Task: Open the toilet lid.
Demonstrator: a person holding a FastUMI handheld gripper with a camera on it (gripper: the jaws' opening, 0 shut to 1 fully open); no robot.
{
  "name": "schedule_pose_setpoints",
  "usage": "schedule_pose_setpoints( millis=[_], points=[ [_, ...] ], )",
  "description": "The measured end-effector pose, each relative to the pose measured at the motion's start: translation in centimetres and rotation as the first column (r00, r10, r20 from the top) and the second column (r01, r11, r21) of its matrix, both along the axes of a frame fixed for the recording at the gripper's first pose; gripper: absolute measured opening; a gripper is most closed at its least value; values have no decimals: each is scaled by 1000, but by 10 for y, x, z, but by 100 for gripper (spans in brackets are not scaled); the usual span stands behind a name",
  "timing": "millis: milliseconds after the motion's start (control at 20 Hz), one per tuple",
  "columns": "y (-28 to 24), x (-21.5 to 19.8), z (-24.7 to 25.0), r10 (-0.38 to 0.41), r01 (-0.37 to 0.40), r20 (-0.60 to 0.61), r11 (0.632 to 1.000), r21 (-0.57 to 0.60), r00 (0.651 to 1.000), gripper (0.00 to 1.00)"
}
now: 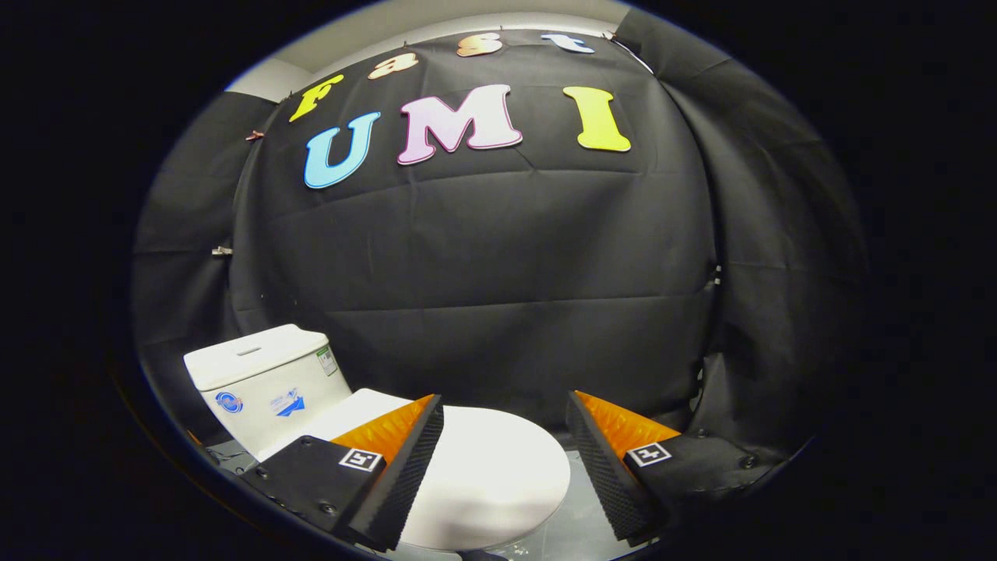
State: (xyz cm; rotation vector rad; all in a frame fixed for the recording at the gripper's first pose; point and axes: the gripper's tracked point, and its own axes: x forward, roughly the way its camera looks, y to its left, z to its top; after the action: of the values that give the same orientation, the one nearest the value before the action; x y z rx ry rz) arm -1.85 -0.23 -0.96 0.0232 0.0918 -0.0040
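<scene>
A small white toilet stands below and ahead of my fingers. Its lid point(487, 475) lies flat and closed over the bowl, showing between the fingers and under the left one. The white tank point(261, 382) rises behind it, beyond the left finger, with blue stickers on its front. My gripper point(505, 409) hovers above the lid, open wide, with nothing between the fingers. Each finger has an orange body and a black ribbed pad; the left finger point(405, 460) overlaps the lid's left part, and the right finger point(604, 460) sits just past the lid's front rim.
Black cloth walls close in behind and to both sides of the toilet. A shiny grey floor point(576, 514) shows past the lid's front rim, between the lid and the right finger.
</scene>
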Motion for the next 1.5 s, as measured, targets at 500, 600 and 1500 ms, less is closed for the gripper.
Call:
schedule_pose_setpoints(
  millis=[500, 600, 1500],
  points=[
    [-21, -29, -31, 32, -22, -166, 998, 60, 986, 98],
    [-26, -43, -56, 40, -18, -218, 994, 105, 975, 98],
    [-13, -107, -214, 251, 209, -531, 721, 660, 810, 82]
  ],
)
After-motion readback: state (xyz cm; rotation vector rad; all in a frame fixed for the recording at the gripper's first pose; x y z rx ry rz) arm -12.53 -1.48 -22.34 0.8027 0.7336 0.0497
